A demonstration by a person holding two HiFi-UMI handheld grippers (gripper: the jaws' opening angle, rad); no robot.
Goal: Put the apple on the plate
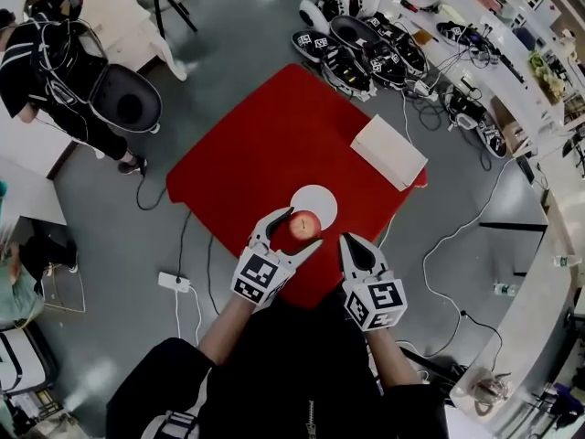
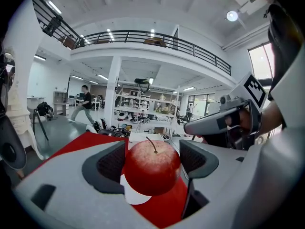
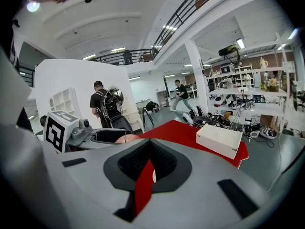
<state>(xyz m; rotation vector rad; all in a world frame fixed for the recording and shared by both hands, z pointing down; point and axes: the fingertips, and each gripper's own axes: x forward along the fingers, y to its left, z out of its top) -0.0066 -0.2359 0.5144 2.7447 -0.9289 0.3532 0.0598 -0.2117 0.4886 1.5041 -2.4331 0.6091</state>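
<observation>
Apple [image 1: 304, 225] in left gripper [image 1: 303, 227], seemingly above plate [image 1: 322, 198]

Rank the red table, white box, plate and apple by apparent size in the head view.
1. red table
2. white box
3. plate
4. apple, though raised nearer the camera, which enlarges it

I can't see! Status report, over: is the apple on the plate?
Left gripper shut on apple. Right gripper shut, empty. Apple over plate, not down yet. Nothing in the way.

The apple [image 2: 151, 168] looks glossy and speckled; the left claw [image 1: 302, 227] is matt grey plastic with ribbed black pads [image 2: 112, 163]; the red counter [image 1: 265, 144] is matt.
</observation>
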